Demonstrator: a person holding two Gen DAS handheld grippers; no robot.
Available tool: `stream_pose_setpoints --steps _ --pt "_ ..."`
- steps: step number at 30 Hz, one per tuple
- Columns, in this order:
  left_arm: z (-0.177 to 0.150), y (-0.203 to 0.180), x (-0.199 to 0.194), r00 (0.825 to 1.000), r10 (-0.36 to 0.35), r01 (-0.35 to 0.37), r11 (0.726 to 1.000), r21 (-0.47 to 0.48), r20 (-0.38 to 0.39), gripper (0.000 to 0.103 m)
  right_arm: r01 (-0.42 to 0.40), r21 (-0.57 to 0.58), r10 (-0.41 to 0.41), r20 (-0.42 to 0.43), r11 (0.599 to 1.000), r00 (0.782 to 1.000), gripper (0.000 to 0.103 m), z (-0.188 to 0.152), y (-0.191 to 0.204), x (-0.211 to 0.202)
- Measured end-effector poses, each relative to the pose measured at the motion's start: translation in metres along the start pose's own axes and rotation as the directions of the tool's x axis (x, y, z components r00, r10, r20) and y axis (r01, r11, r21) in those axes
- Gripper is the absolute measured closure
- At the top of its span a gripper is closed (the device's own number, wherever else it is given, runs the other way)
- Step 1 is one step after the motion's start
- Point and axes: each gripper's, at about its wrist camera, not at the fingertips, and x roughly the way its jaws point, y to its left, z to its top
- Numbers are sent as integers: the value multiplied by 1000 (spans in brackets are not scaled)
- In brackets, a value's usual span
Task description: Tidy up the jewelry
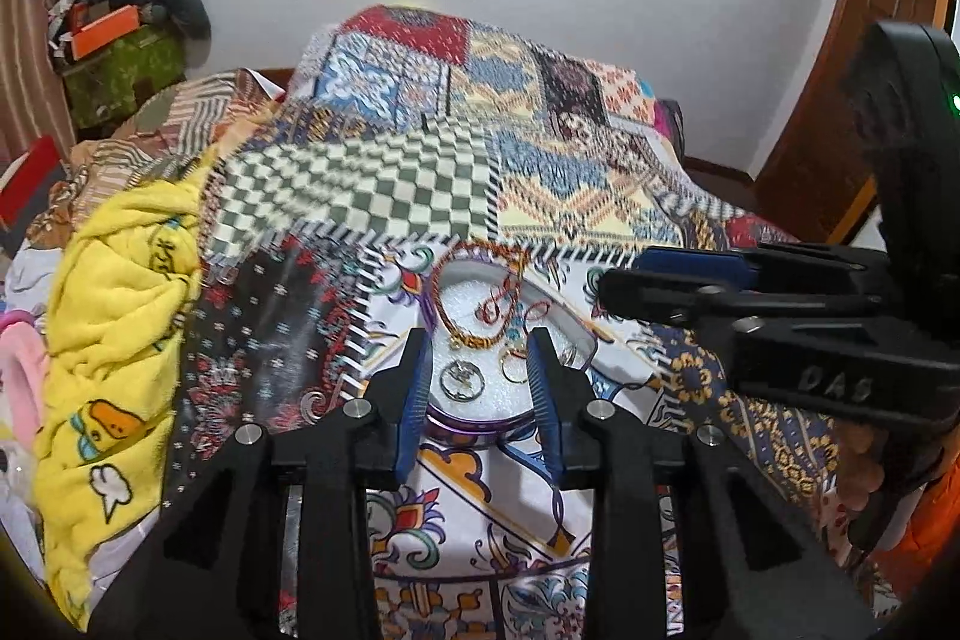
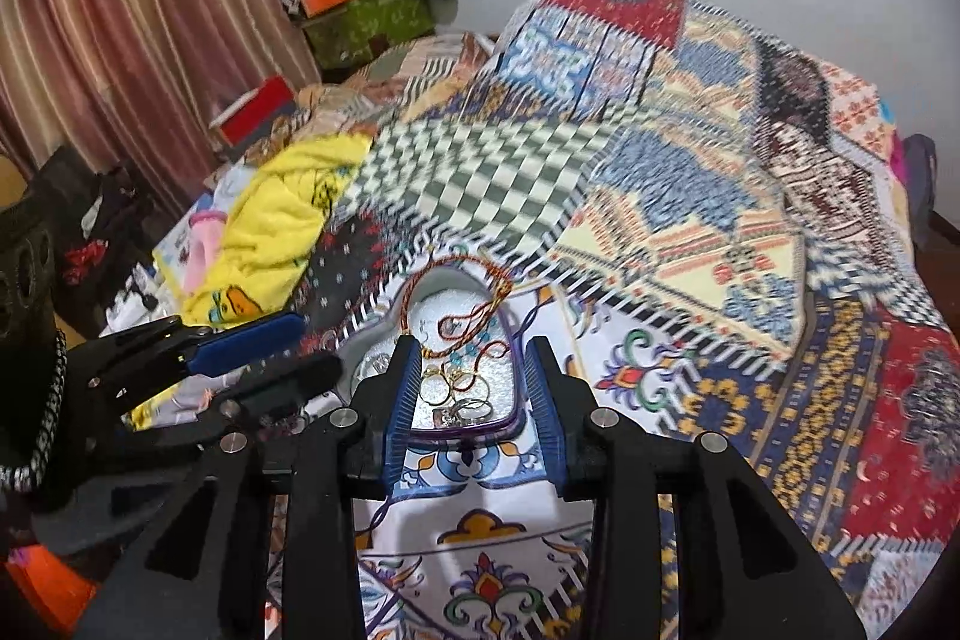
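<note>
Jewelry sits in a small purple-rimmed tray (image 1: 480, 427) at the centre of both frames, resting on a patterned bedspread (image 1: 480, 508) rather than any tabletop. You have both tools aimed at it from the near side, which makes sense: everything to sort lies in that one dish.

Your left gripper (image 1: 480, 376) has its jaws spread and empty, straddling the near part of the tray, with a silver ring (image 1: 461, 379) and gold rings (image 1: 514, 364) between the blue pads. Your right gripper (image 2: 474, 388) is also spread with nothing pinched; its left pad overlaps the tray's rim in the picture while the right pad stands just outside it. In the left view it shows at the right of the frame, pointing left, well clear of the dish.

A braided cord bracelet (image 1: 474, 292) drapes over the far rim, and red cords (image 1: 510, 307) loop across the white lining. They appear tangled with the rings, though blur makes that hard to confirm, so lifting one piece may drag another.

Around you: a yellow blanket (image 1: 114, 340) at left, a checkered patch of quilt (image 1: 372, 184) beyond the tray, and boxes piled at upper left. Nothing blocks the approach.
</note>
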Motion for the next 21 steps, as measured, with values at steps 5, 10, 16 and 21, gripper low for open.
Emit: stream_pose_setpoints --steps 5,10,16,21 --pt "9 -4 -46 996 14 -14 1000 -12 86 72 27 20 -29 104 999 994 70 4 5 -48" --pt "19 -16 -104 978 26 -25 1000 -4 208 72 69 22 -73 256 997 964 70 3 23 -113" --pt "20 -41 -184 921 33 -46 999 25 388 69 129 6 -117 454 992 883 70 -11 59 -188" --pt "10 -66 -236 853 61 -97 994 43 518 51 185 -13 -142 585 983 798 58 -30 89 -235"
